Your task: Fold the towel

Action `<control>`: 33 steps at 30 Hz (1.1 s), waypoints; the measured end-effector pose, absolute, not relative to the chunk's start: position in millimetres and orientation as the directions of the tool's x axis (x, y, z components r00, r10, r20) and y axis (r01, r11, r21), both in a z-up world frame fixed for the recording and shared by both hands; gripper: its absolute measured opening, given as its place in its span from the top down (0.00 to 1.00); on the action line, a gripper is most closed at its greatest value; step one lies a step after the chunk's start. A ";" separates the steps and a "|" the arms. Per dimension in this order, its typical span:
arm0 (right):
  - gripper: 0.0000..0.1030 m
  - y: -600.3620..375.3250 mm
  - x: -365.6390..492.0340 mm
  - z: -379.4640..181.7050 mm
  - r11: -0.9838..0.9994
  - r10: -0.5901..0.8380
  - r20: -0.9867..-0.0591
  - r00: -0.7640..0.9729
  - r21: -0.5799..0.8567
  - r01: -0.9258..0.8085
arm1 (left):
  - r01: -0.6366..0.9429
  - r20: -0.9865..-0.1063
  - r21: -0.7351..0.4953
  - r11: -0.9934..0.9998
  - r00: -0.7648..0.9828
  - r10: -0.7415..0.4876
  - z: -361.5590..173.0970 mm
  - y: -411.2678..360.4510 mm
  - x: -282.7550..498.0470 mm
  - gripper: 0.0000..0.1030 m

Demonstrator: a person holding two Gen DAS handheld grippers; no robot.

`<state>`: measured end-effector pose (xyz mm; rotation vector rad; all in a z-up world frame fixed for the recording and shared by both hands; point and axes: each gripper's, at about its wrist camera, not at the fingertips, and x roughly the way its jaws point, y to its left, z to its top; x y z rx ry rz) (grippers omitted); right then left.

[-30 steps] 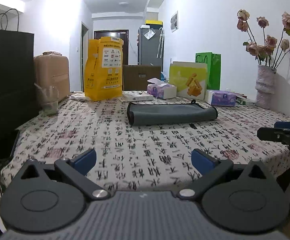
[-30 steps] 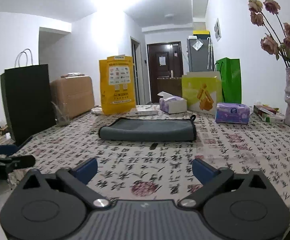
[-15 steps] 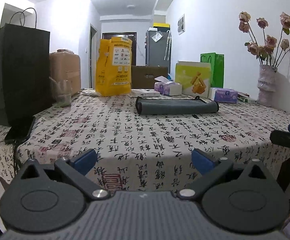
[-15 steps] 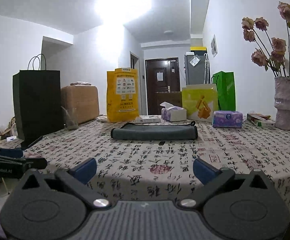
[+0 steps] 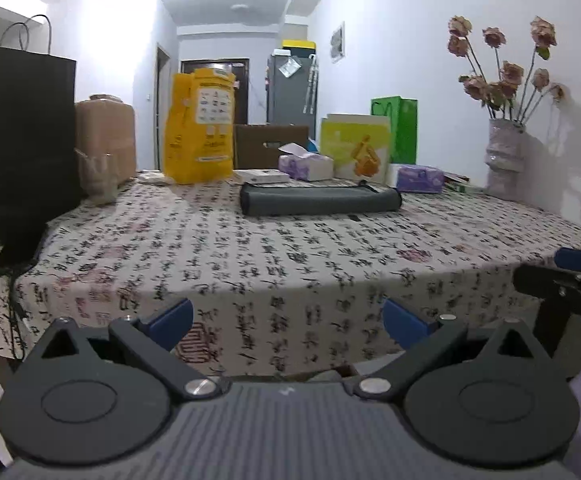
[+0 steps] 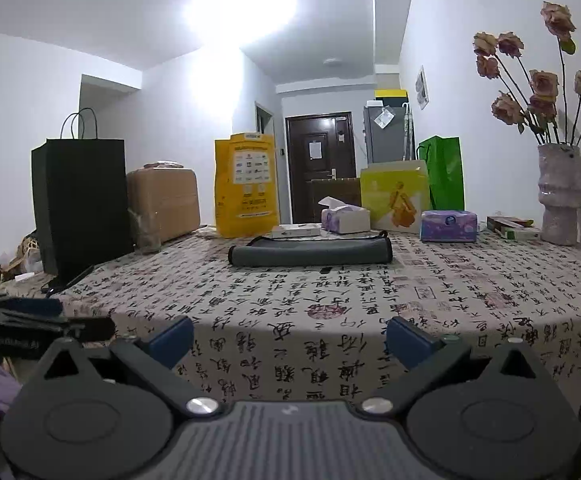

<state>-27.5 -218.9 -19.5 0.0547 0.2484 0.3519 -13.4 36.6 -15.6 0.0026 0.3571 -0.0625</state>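
A grey towel [image 5: 320, 200] lies folded into a long flat strip on the patterned tablecloth [image 5: 250, 256], far from both grippers; it also shows in the right wrist view [image 6: 310, 254]. My left gripper [image 5: 288, 320] is open and empty, held in front of and below the table's near edge. My right gripper [image 6: 288, 338] is open and empty at the same near edge. The right gripper shows at the right edge of the left wrist view [image 5: 570, 280]; the left gripper shows at the left edge of the right wrist view [image 6: 30, 324].
At the table's back stand a yellow bag [image 5: 200, 142], tissue boxes [image 5: 304, 167], a yellow-green box [image 5: 354, 148], a green bag [image 5: 400, 134] and a vase of flowers [image 5: 504, 160]. A black bag [image 5: 18, 140], a glass [image 5: 96, 178] and a phone [image 5: 20, 248] sit left.
Both grippers have pulled back and dropped from above the table to below its near edge. The towel has not moved. Both grippers stay open.
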 end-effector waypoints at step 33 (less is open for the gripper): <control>0.00 -217.7 -28.4 -19.6 0.935 0.354 -0.224 0.908 0.101 -0.340 | 0.062 -0.342 -0.005 0.998 0.938 -0.061 -14.8 34.4 -15.0 0.00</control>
